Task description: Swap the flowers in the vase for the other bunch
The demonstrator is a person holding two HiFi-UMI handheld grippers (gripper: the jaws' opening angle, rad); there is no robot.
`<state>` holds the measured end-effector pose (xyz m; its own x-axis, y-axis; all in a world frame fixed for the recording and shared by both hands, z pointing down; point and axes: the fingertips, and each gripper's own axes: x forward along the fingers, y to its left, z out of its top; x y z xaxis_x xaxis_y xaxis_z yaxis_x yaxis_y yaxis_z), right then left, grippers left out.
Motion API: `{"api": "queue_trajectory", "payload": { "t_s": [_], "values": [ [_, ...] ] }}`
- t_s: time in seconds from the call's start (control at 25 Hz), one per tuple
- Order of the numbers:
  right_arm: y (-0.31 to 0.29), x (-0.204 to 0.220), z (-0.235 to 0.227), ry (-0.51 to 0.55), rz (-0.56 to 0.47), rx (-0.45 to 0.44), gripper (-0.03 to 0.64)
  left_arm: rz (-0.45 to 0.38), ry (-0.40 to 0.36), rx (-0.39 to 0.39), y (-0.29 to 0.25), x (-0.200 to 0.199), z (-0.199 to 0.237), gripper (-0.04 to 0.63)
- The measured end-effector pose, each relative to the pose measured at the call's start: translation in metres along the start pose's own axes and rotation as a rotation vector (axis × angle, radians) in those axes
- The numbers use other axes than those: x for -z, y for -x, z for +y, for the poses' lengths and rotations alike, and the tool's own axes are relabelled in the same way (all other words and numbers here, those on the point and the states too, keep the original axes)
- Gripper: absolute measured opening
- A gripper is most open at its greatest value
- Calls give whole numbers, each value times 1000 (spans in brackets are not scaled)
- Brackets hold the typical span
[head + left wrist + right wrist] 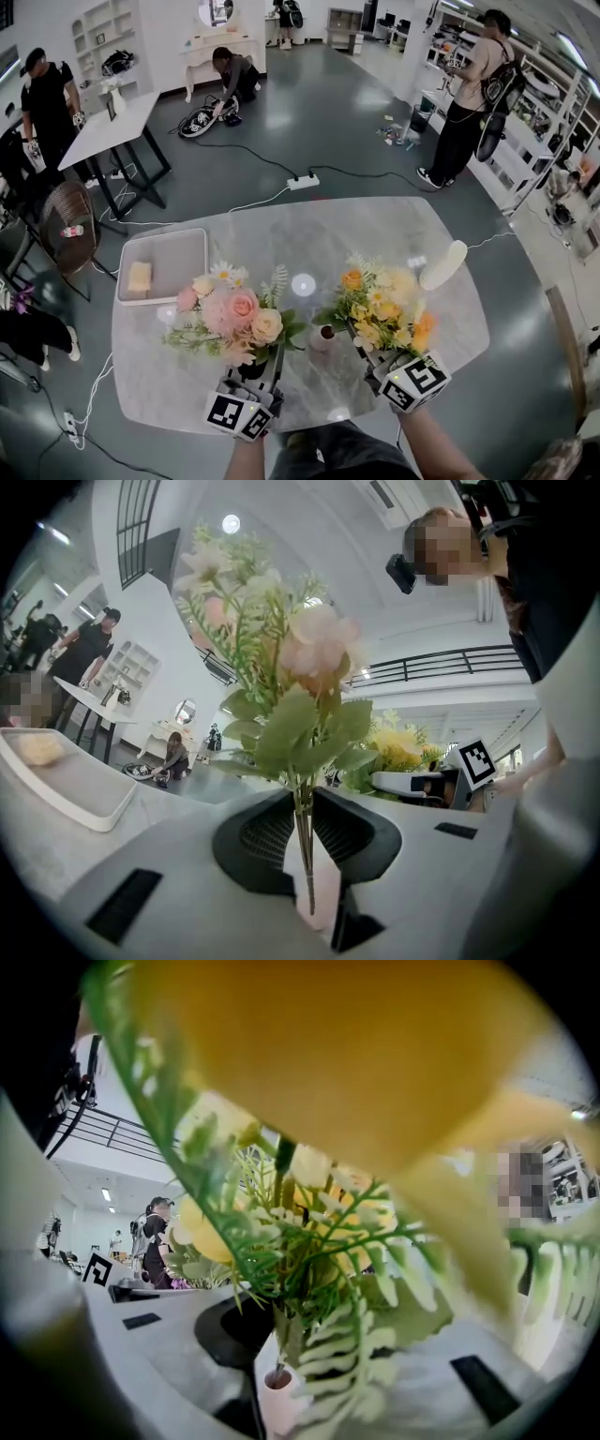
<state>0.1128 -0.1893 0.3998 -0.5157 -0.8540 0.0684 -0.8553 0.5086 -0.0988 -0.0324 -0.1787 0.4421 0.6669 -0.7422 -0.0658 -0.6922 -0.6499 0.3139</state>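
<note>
On the marble table a small pale pink vase stands between two bunches. The pink and cream bunch is upright at the left, and my left gripper is shut on its thin green stems. To the right, my right gripper is shut on the stems of the yellow and orange bunch. In the right gripper view that bunch fills the frame, and its stem ends reach the mouth of the vase just below. Blossoms hide most of the right jaws.
A white tray with a yellowish block sits at the table's far left. A white oval object lies at the far right edge. Several people stand or crouch around the room, and cables and a power strip lie on the floor beyond the table.
</note>
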Motion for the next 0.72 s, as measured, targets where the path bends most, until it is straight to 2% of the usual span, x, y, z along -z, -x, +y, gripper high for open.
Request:
{"api": "queue_trajectory", "payload": {
  "t_s": [0.28, 0.44, 0.72],
  "values": [
    [-17, 23, 10, 24, 27, -15, 118, -2, -6, -17, 8, 5, 20, 67],
    [-17, 31, 10, 57, 50, -40, 118, -12, -6, -28, 5, 7, 19, 67],
    [-16, 39, 11, 47, 71, -51, 120, -4, -8, -34, 4, 7, 19, 67]
  ]
}}
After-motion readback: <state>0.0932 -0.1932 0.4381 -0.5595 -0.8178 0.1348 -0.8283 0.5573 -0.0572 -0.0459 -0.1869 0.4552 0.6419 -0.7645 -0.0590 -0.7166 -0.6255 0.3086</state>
